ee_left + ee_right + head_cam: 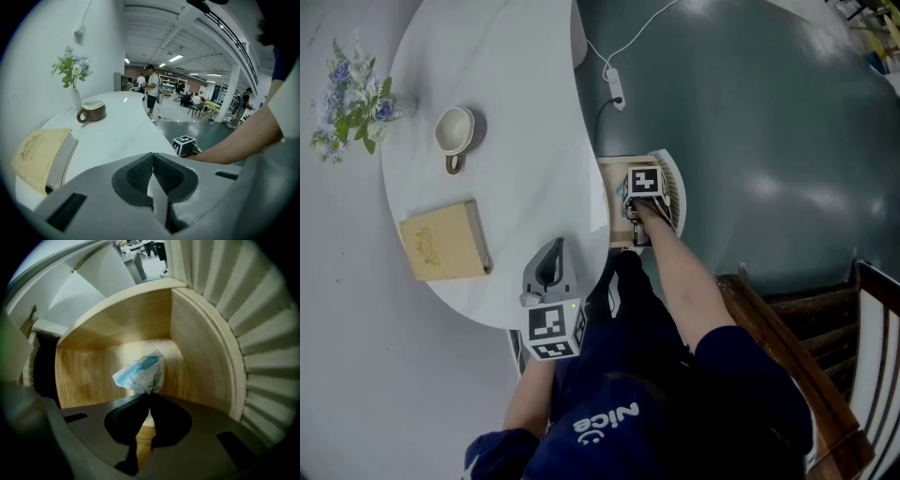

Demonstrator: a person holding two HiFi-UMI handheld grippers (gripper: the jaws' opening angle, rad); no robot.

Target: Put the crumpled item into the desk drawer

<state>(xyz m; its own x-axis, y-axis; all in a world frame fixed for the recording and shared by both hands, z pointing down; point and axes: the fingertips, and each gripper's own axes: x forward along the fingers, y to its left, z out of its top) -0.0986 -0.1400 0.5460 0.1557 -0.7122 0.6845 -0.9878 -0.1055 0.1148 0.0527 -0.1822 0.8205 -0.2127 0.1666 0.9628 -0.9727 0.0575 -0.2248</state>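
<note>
Right gripper (pixel 149 397) points steeply down into the open drawer (pixel 122 324), and its jaws are almost together, pinching the lower edge of the crumpled item (pixel 140 373) between their tips. The crumpled item is a ball of white paper with a blue print on it. It is inside the drawer, in front of the back wall and nearer to the curved right wall. I cannot tell whether it touches the wooden bottom. The drawer has light wood inside and a white ribbed front (pixel 262 357) that curves around it. In the head view the drawer stands pulled out from the edge of the white round bench (pixel 516 112), over a dark floor (pixel 750 112).

Left gripper (pixel 152 154) is closed with nothing between its jaws, the two dark pads pressed together. It is over the near edge of the bench, well apart from the drawer.

On the bench lie a closed yellow book (pixel 445 241), near the left gripper, then further away a cup (pixel 455 131) with a brown handle, and a small vase (pixel 352 98) with blue and white flowers at the far side. A white cable (pixel 616 84) lies on the floor beyond the drawer, and a wooden chair (pixel 825 356) is at the person's right side.
</note>
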